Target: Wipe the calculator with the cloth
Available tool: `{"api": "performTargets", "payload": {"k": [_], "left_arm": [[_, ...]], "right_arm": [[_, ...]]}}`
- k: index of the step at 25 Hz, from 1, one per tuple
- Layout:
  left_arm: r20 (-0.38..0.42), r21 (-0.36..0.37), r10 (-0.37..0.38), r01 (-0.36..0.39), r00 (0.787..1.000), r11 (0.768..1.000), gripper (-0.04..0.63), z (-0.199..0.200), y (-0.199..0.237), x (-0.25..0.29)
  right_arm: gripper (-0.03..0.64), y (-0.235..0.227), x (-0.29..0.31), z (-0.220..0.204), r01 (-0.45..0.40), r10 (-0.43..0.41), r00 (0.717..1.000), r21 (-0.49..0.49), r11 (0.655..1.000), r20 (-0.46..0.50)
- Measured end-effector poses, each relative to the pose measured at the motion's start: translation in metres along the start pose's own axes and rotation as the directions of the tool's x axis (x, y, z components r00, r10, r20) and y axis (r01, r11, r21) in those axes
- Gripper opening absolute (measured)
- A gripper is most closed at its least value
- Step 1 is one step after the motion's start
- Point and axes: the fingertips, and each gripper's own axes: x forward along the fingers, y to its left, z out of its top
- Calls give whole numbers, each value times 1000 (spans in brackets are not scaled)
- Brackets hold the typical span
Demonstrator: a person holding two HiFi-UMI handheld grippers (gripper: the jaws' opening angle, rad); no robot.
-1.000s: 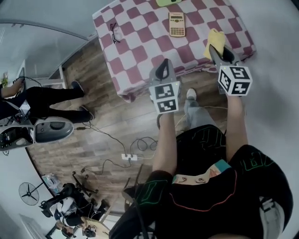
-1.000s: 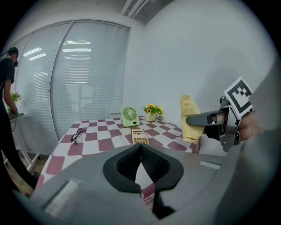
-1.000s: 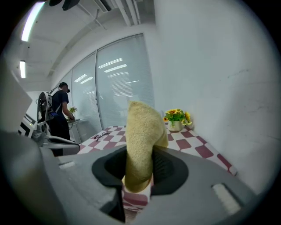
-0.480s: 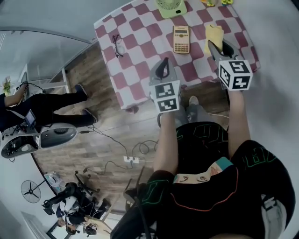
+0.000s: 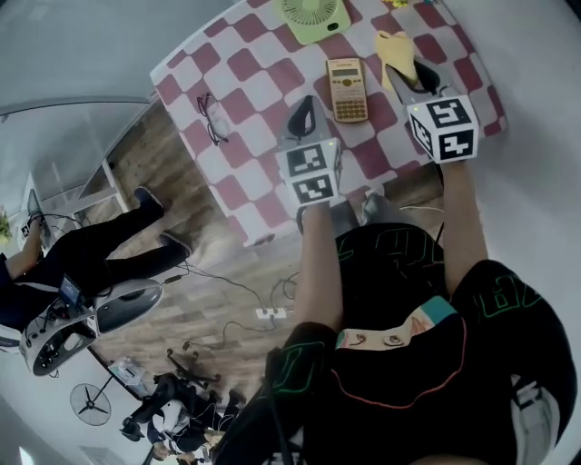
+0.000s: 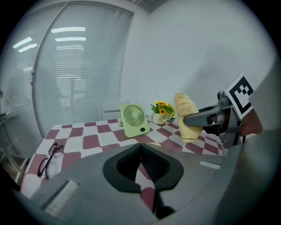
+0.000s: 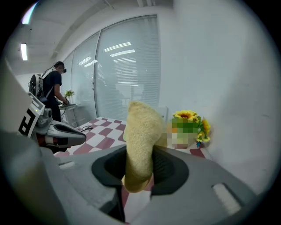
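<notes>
Right gripper (image 7: pixel 138 178) clamped on yellow cloth (image 7: pixel 140 136), left gripper (image 6: pixel 141 146) closed, empty, calculator (image 5: pixel 347 89) seemingly untouched between them on table (image 5: pixel 245 86).

We see a nubbly, matt yellow terry cloth (image 7: pixel 140 140), a smooth plastic fan (image 6: pixel 134 119), a fabric tablecloth (image 5: pixel 254 100), wood-plank floor (image 5: pixel 218 304).

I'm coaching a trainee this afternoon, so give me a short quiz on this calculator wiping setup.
1. Multiple choice: what does the right claw hold? A a sponge, B a yellow cloth, C a pen.
2. True or false: the left claw grips the calculator.
3. Short answer: which green thing stands on the table beyond the calculator?
Key: 1 B. 2 False: it is shut on nothing, and the calculator lies on the table. 3 The fan.
</notes>
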Motion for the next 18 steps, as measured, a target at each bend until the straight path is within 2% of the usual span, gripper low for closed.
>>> {"api": "performTargets", "payload": {"k": [3, 6, 10, 12, 14, 18], "left_arm": [[-43, -1, -30, 30, 999, 1000, 11, -8, 5, 17], [-86, -23, -24, 22, 996, 999, 11, -23, 23, 26], [-109, -22, -21, 19, 994, 1000, 11, -27, 40, 39], [-124, -13, -39, 37, 991, 999, 11, -29, 36, 45], [-122, 3, -61, 62, 991, 998, 11, -25, 30, 51], [-138, 19, -90, 94, 986, 995, 11, -27, 21, 57]], "right_arm": [[132, 7, 24, -2, -19, 18, 999, -35, 999, -40], [133, 5, 46, -17, -30, 25, 995, -47, 998, -100], [133, 12, 73, -18, -117, 91, 983, -165, 979, -160], [133, 18, 85, -19, -178, 130, 971, -246, 953, -201], [133, 25, 95, -20, -241, 160, 954, -332, 912, -252], [133, 38, 110, -28, -350, 182, 915, -485, 801, -361]]}}
